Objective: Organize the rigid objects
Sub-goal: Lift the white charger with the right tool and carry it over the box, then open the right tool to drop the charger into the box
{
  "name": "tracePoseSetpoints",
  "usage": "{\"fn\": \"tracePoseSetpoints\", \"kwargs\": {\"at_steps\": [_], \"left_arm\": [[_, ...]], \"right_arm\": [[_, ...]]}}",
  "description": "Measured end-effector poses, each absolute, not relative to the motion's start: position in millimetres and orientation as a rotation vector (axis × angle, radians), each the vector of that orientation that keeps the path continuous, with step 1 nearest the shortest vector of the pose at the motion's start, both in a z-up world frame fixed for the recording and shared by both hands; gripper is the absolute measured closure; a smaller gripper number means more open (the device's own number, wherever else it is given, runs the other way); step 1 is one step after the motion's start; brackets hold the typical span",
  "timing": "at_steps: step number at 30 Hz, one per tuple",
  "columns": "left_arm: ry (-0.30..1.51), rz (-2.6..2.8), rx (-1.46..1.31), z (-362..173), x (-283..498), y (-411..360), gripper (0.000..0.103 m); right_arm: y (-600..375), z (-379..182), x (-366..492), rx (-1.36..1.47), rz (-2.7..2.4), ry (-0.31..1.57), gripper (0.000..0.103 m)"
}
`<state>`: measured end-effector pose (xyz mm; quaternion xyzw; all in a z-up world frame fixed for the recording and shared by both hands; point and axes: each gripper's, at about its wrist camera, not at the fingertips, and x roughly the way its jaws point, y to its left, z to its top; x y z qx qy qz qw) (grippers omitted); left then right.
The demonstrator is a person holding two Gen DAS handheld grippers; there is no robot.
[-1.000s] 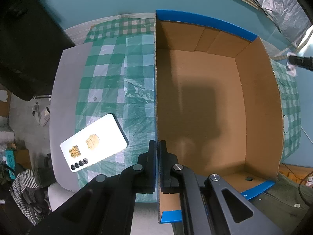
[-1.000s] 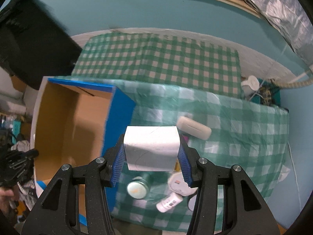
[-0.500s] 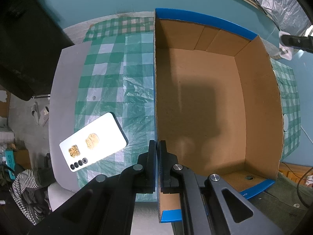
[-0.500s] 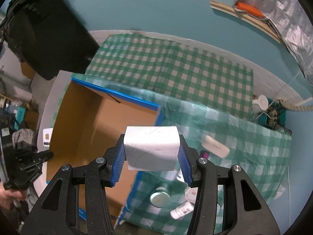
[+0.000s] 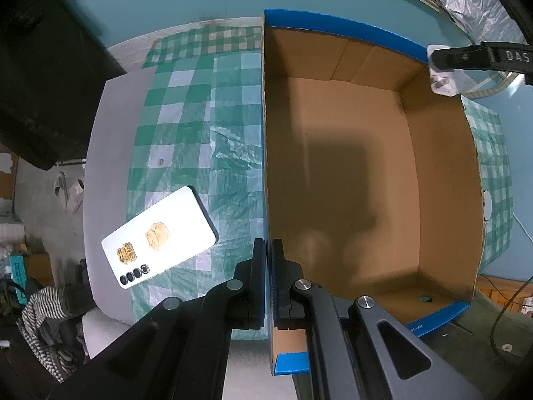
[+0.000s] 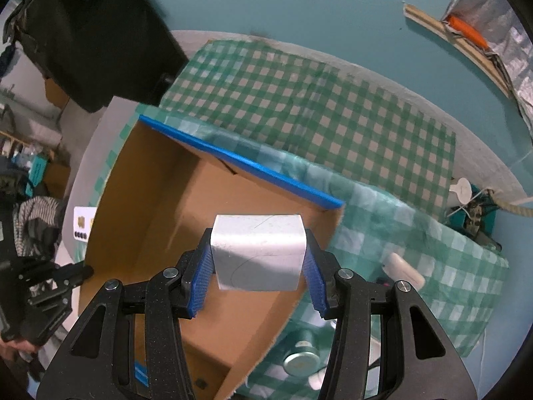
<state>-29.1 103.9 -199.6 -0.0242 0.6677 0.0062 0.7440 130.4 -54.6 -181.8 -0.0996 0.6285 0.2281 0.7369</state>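
My right gripper (image 6: 258, 285) is shut on a white rectangular block (image 6: 258, 255) and holds it in the air above the right side of an open cardboard box (image 6: 160, 220) with blue outer walls. My left gripper (image 5: 269, 266) is shut on the box's left wall (image 5: 266, 133), near its front corner. The box inside (image 5: 359, 180) is bare. The right gripper (image 5: 466, 56) with the block (image 5: 439, 81) shows at the box's far right corner in the left wrist view.
A white phone (image 5: 158, 236) lies face down left of the box on the green checked cloth (image 5: 200, 116). Right of the box lie a white soap bar (image 6: 403, 268), a round metal lid (image 6: 299, 361) and other small items. A black bag (image 6: 83, 33) stands behind.
My right gripper has carried the white block left, from above the small items to above the box. The left gripper has stayed clamped on the box wall.
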Motion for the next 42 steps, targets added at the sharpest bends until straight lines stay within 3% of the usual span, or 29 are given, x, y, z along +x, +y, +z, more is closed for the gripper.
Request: {"fn": "tracePoseSetpoints", "kwargs": {"at_steps": [26,30,42], "left_arm": [[1.476,0.030,-0.034,-196.2,-41.5,100.6,0.100],[1.476,0.031,-0.037,-195.7,-42.2,100.4,0.100],[1.479,0.035,-0.036,-195.5,-45.5,100.2,0.100]], "right_arm": [[-46.2,-204.8,133.7,-0.243,0.495,1.411,0.053],[-49.2,-198.1,133.2,-0.236,0.486,1.401,0.041],[-84.8,-163.2,132.2,-0.213,0.459,1.347,0.035]]}}
